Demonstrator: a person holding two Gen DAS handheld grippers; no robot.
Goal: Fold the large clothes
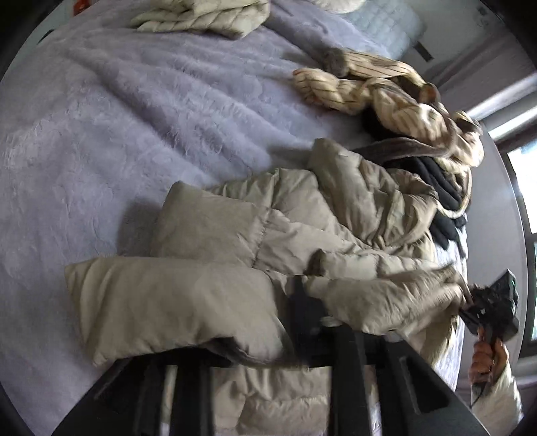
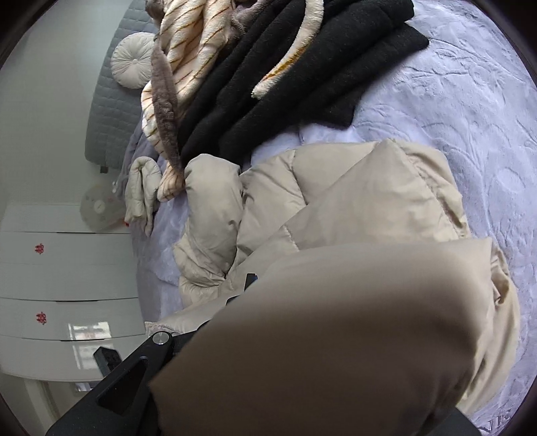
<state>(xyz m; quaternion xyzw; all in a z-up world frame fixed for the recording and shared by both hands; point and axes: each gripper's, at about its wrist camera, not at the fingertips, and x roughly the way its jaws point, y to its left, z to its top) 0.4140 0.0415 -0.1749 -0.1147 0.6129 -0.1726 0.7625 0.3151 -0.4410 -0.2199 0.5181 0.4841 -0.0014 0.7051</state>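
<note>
A beige puffer jacket (image 1: 302,228) lies bunched on the lilac bed cover (image 1: 117,117). My left gripper (image 1: 302,288) is shut on a fold of the jacket, which drapes over its fingers. My right gripper (image 1: 470,298) shows at the right of the left wrist view, shut on the jacket's edge. In the right wrist view the jacket (image 2: 335,208) covers most of my right gripper (image 2: 250,280), and only one black fingertip (image 2: 251,279) shows. A blurred beige fold fills the foreground.
A pile of clothes lies beyond the jacket: a cream striped fleece (image 1: 386,90) (image 2: 188,50) and a black fleece (image 2: 302,67). A folded cream quilted piece (image 1: 201,16) lies at the far side. White drawers (image 2: 60,268) and a grey headboard (image 2: 110,110) stand beside the bed.
</note>
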